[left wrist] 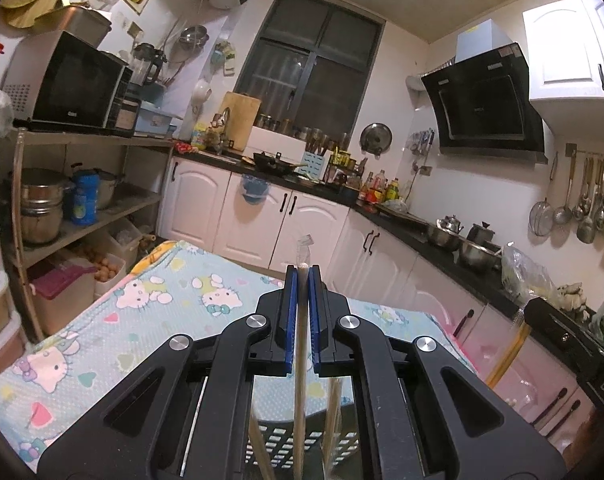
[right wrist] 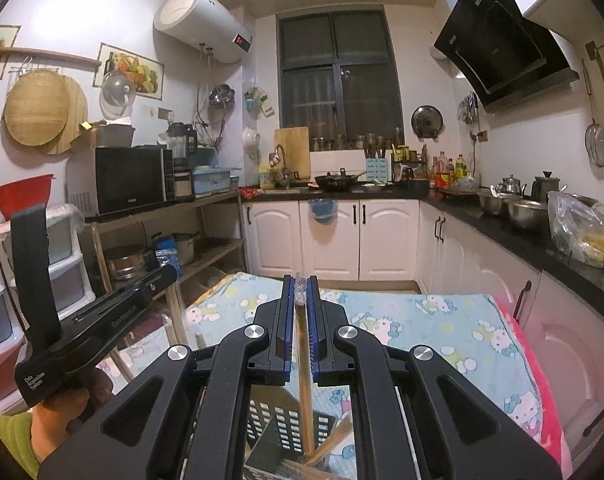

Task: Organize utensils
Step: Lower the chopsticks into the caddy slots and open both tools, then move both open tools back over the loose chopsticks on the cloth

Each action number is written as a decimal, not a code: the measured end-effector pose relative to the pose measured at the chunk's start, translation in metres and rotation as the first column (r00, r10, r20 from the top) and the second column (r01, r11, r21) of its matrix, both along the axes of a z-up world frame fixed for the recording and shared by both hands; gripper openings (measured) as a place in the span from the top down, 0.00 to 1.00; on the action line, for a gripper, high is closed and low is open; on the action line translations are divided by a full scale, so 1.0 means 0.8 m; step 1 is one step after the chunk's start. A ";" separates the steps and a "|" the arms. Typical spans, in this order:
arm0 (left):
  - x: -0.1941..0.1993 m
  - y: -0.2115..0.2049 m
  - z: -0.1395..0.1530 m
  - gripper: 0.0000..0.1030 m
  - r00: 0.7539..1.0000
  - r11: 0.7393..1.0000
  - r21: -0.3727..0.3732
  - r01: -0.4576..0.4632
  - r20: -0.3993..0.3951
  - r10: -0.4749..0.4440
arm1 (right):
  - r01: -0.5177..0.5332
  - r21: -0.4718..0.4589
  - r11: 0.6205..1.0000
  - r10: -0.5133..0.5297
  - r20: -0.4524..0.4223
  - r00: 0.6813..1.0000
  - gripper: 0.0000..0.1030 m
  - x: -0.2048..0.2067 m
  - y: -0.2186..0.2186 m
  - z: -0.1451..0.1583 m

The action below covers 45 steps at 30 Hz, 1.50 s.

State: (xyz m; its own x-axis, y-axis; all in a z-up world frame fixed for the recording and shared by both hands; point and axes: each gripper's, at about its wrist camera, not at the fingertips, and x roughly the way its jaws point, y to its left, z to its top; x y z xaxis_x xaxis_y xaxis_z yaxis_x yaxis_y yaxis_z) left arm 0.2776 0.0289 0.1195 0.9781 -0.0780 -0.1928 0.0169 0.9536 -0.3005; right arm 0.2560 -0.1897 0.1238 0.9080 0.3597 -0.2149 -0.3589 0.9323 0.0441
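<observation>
Below both tongs a dark slotted plastic basket (left wrist: 302, 446) stands on the tabletop. Each tongs, left (left wrist: 302, 280) and right (right wrist: 300, 292), is clenched on a pale wooden chopstick (left wrist: 300, 380) held upright. Lowering into the basket seems next, then release.

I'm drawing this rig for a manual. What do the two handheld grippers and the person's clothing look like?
Each gripper, left gripper and right gripper, is black plastic with angular linkage arms, round silver pivot bolts and ribbed blue pads on the fingers. Seen from the right wrist, the left unit's black pistol-style body bears small white lettering. The person wears a yellow-green sleeve. No cables show.
</observation>
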 end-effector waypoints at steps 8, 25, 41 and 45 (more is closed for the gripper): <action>-0.004 -0.001 -0.017 0.99 0.999 1.000 0.000 0.015 -0.028 -0.015 | -0.002 0.008 1.000 0.002 -0.035 0.999 0.93 -0.004 -0.008 -0.010; -0.028 -0.008 -0.025 0.84 0.992 0.997 0.043 0.059 -0.113 -0.053 | 0.008 0.015 1.000 -0.006 -0.108 0.994 0.82 -0.019 -0.034 -0.019; -0.055 -0.017 -0.023 0.50 0.982 0.993 0.047 0.112 -0.160 -0.103 | 0.005 0.010 1.000 -0.004 -0.107 0.994 0.67 -0.038 -0.043 -0.020; -0.056 -0.019 -0.012 0.45 0.983 0.991 0.049 0.121 -0.146 -0.113 | 0.011 0.011 1.000 -0.010 -0.107 0.994 0.67 -0.045 -0.047 -0.020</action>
State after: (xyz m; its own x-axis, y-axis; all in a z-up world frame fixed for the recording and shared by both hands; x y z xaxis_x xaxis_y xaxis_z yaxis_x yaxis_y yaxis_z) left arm 0.2329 0.0136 0.1101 0.9250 -0.1748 -0.3374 0.0900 0.9634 -0.2526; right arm 0.2200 -0.2273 0.1081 0.8838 0.3532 -0.3069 -0.3415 0.9353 0.0930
